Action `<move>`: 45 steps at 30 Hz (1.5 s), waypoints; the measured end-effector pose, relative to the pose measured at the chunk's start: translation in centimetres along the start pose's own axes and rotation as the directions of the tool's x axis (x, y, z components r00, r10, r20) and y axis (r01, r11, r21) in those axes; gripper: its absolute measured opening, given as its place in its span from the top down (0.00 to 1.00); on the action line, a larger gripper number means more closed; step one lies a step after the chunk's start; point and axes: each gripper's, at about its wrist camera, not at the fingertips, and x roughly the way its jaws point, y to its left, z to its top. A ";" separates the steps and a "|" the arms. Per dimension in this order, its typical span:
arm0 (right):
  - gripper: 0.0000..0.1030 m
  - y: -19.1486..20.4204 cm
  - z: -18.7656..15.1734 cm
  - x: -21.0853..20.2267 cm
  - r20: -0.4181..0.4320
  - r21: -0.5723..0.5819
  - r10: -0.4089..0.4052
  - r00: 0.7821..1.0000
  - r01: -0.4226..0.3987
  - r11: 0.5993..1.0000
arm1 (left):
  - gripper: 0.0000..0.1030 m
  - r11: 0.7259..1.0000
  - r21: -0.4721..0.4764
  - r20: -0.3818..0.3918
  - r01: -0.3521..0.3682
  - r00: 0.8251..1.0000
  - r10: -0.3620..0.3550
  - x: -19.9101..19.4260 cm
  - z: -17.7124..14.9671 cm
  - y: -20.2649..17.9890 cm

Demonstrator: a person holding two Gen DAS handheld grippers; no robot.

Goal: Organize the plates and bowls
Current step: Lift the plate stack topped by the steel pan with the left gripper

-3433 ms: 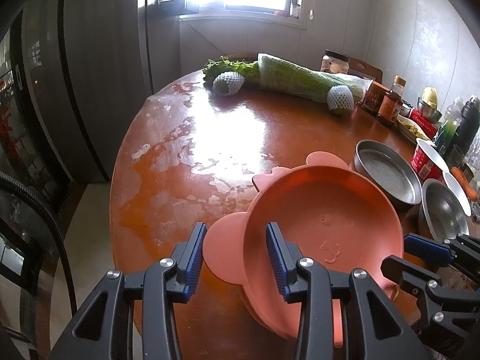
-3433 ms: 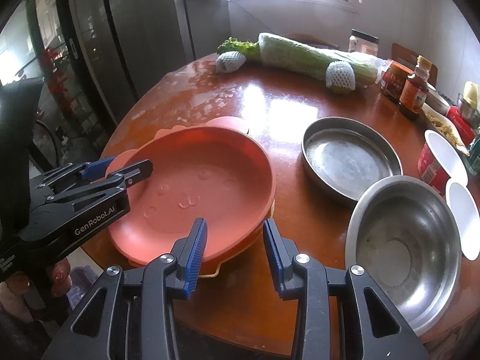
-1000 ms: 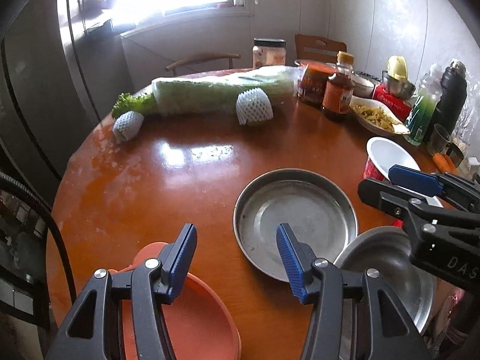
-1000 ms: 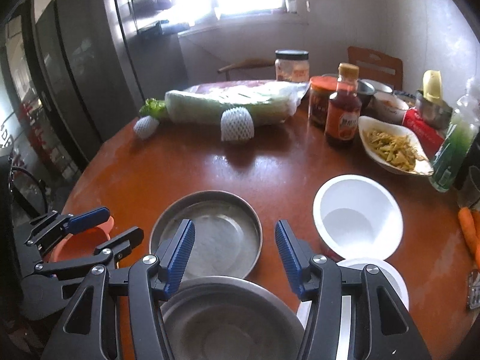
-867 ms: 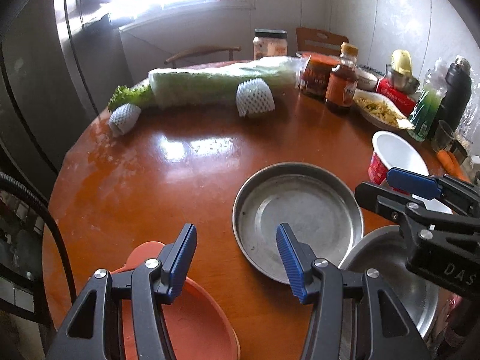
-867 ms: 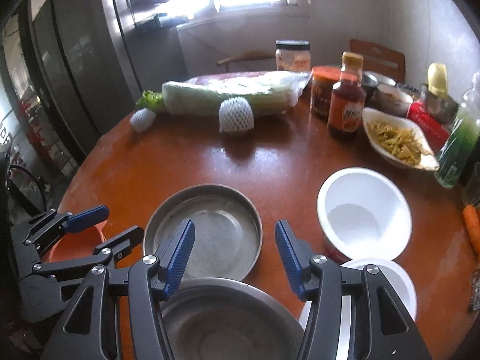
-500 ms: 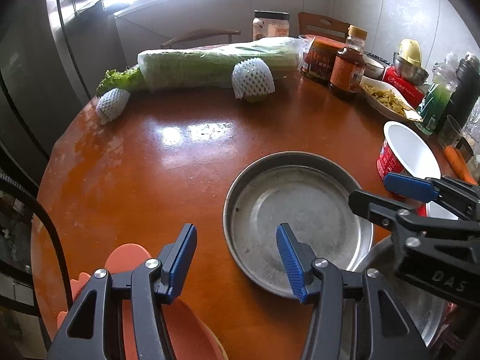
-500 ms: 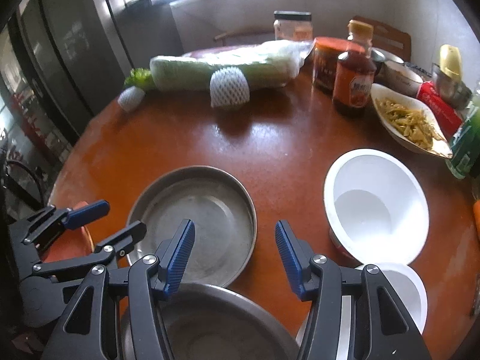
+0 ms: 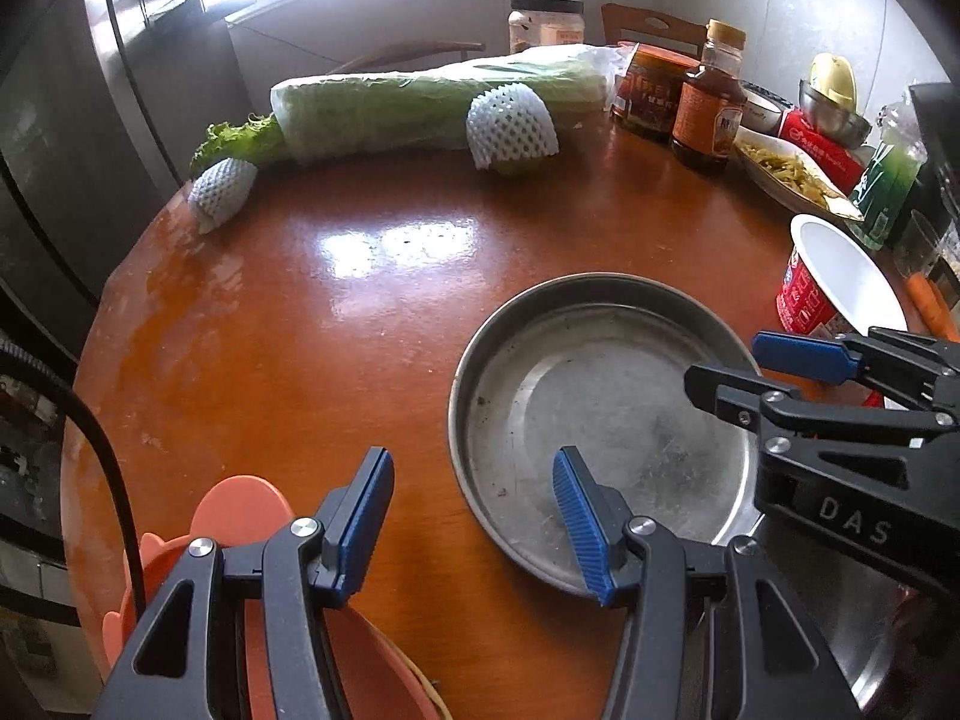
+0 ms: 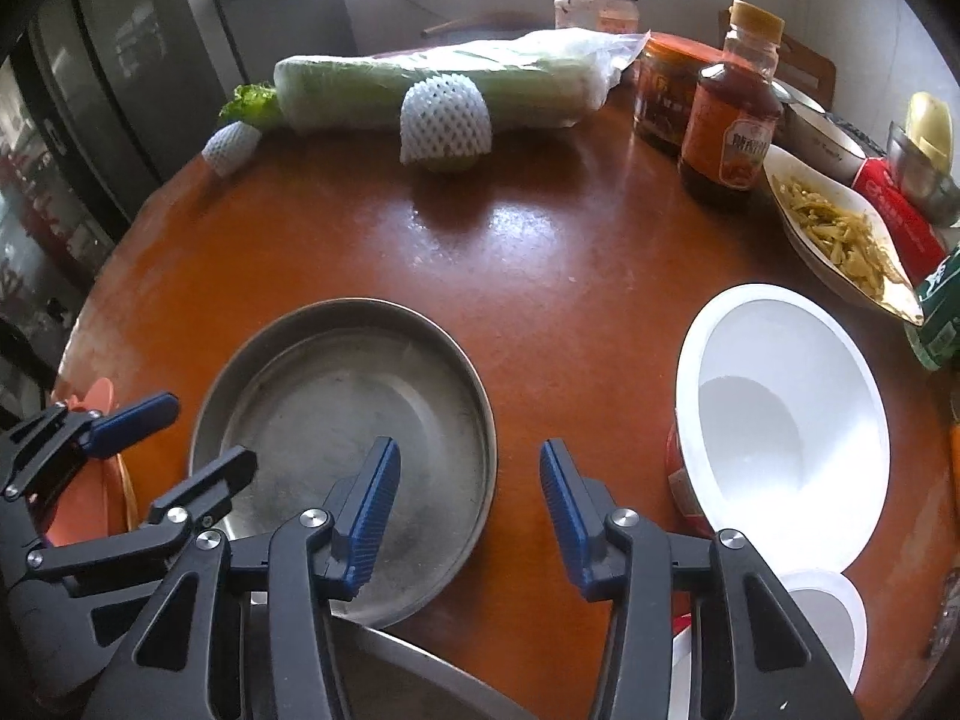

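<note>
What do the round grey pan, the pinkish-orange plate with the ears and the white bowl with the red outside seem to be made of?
The round pan looks like stainless steel: dull grey, scuffed, with soft reflections. The pinkish-orange plate is probably silicone or soft plastic: matte, even colour, moulded rounded ears. The white bowl seems to be a disposable paper or foam tub: matte white inside, printed red wrapper outside. Which of the two I cannot tell.

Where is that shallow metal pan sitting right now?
The shallow metal pan sits on the table's near side, between the pink plate and white bowl.
</note>
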 end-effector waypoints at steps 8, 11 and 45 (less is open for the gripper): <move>0.58 0.2 0.2 0.9 -0.049 0.014 0.031 0.998 -0.030 0.999 | 0.47 0.999 -0.023 -0.050 0.022 0.998 -0.023 0.7 0.2 0.3; 0.57 -0.4 0.1 0.6 -0.031 0.045 0.026 0.999 -0.025 0.999 | 0.47 0.999 -0.025 -0.061 0.029 0.998 -0.030 0.7 0.3 0.2; 0.66 1.6 1.9 -2.7 0.094 0.003 0.088 0.992 -0.089 0.996 | 0.62 0.992 -0.099 0.057 0.077 0.996 -0.071 -3.7 1.7 1.8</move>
